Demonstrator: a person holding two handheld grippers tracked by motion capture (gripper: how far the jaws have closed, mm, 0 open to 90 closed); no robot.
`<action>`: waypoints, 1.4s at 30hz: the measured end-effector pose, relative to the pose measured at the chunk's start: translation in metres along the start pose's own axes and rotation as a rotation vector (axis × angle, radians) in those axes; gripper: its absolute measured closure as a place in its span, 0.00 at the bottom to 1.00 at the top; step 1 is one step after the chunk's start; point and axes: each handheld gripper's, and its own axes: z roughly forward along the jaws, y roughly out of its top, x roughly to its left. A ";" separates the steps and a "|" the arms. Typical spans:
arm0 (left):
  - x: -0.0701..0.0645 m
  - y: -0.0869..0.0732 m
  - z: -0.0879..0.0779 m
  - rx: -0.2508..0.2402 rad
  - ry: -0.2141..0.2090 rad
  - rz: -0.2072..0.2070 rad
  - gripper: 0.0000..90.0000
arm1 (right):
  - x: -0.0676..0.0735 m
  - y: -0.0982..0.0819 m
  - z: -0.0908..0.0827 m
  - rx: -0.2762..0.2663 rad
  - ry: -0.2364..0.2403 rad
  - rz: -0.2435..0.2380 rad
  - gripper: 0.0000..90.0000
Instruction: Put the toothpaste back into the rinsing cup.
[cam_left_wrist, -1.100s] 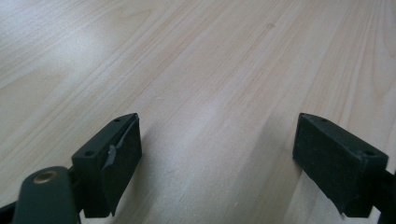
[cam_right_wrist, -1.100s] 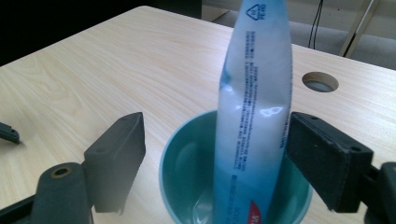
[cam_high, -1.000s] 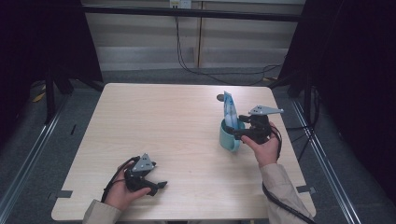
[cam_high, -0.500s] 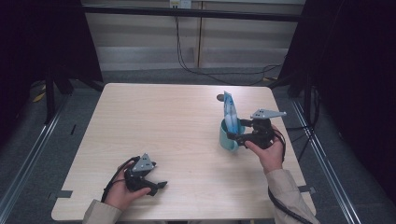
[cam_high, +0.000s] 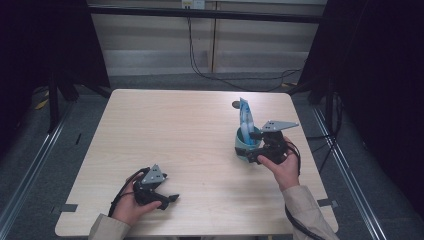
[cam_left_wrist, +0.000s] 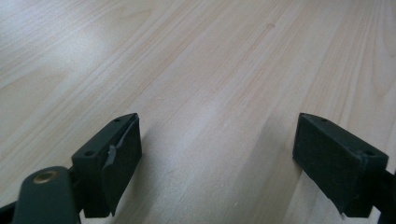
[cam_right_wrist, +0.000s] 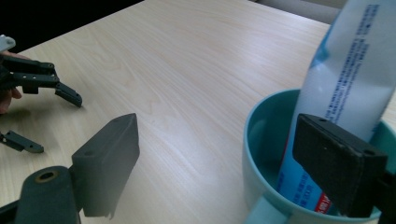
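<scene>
A teal cup (cam_high: 242, 150) stands right of the table's middle with a blue and white tube (cam_high: 246, 121) leaning upright in it. My right gripper (cam_high: 253, 151) is level beside the cup, on its right. Its jaws have just been opening and now stand wide. In the right gripper view the cup's rim (cam_right_wrist: 254, 135) and the tube (cam_right_wrist: 341, 70) show past my right gripper (cam_right_wrist: 217, 163), and neither pad presses on them. My left gripper (cam_high: 170, 200) rests near the front left edge, open over bare wood (cam_left_wrist: 215, 158).
The light wooden table (cam_high: 175, 130) has a small dark round thing (cam_high: 236, 105) just behind the cup. The left gripper (cam_right_wrist: 56, 125) shows far off in the right gripper view. Dark floor, cables and rails surround the table.
The right gripper has shifted slightly beside the cup. The tube stays standing in the cup. The left hand and its gripper have not moved.
</scene>
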 end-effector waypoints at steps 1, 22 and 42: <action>0.000 0.000 0.000 0.001 0.000 0.000 0.17 | 0.001 0.000 0.001 0.004 0.006 -0.009 0.16; 0.000 0.000 0.000 0.001 0.000 0.000 0.17 | 0.019 -0.007 0.009 0.028 0.082 -0.042 0.16; 0.000 0.000 0.000 0.001 0.000 0.000 0.17 | 0.039 -0.015 0.020 0.067 0.137 -0.094 0.16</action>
